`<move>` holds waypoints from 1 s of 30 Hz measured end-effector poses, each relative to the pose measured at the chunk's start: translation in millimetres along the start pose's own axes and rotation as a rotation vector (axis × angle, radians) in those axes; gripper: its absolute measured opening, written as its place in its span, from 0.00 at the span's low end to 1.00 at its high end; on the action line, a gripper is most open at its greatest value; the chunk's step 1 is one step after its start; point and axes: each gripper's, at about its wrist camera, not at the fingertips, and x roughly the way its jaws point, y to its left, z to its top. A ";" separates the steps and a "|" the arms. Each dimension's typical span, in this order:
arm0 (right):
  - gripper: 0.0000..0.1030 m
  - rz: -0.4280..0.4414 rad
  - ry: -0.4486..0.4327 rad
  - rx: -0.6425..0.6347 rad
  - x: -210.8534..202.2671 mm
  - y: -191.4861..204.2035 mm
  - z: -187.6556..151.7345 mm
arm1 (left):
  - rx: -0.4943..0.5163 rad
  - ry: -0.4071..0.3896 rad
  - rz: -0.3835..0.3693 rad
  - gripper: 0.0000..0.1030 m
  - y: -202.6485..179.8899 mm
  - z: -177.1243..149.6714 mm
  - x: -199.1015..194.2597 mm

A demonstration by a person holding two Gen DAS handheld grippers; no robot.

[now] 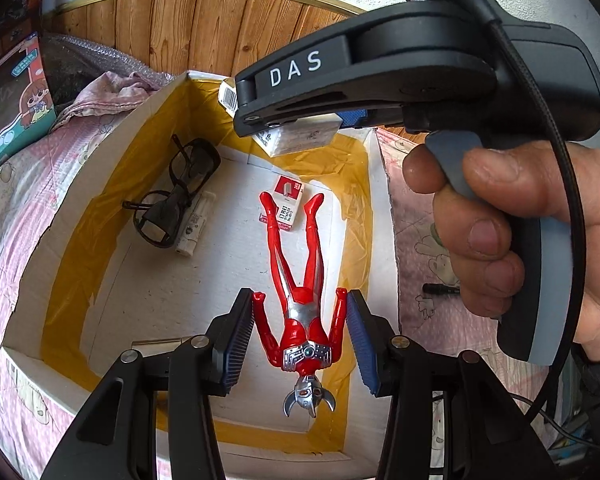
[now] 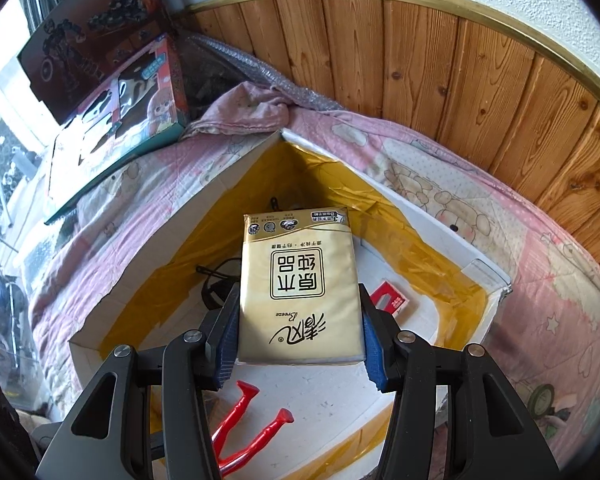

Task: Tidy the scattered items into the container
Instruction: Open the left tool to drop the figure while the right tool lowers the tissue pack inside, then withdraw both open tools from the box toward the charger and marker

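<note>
Glossy flat gold tissue pack (image 2: 300, 286) is pinched btwn right tongs (image 2: 298, 338) over tape-lined white box (image 2: 148, 264). Left tongs (image 1: 302, 338) are spread either side of red plastic figure (image 1: 300, 304).

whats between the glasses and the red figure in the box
In the left wrist view, a white tube lies beside the glasses; from it to the red figure the box floor is bare.
</note>
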 end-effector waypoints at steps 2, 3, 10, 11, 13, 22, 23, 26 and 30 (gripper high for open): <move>0.52 -0.001 0.008 -0.013 3.3 1.9 1.7 | 0.000 0.005 -0.002 0.46 -0.2 0.7 2.3; 0.52 -0.004 0.010 -0.019 4.8 2.8 2.2 | -0.002 0.007 -0.001 0.46 -0.2 1.0 3.4; 0.54 0.001 0.034 -0.040 17.3 4.1 1.9 | -0.017 0.013 0.027 0.48 2.6 5.5 9.9; 0.54 -0.002 0.037 -0.035 18.6 3.3 1.3 | -0.022 0.013 0.037 0.51 3.8 6.3 10.3; 0.56 0.000 0.037 -0.021 18.4 0.9 0.3 | -0.046 0.008 0.044 0.61 8.5 7.4 9.9; 0.56 0.054 -0.017 0.047 -1.3 -8.0 -4.7 | -0.097 -0.001 0.008 0.63 20.3 5.7 0.7; 0.56 0.071 -0.024 0.053 -4.6 -7.6 -6.3 | -0.097 -0.001 0.005 0.63 20.7 5.3 -0.1; 0.56 0.098 -0.053 0.069 -15.7 -5.6 -13.8 | -0.102 -0.013 0.008 0.63 25.7 6.4 -3.5; 0.55 0.131 -0.094 0.093 -29.9 -4.8 -28.8 | -0.123 -0.033 0.017 0.63 33.2 3.8 -12.3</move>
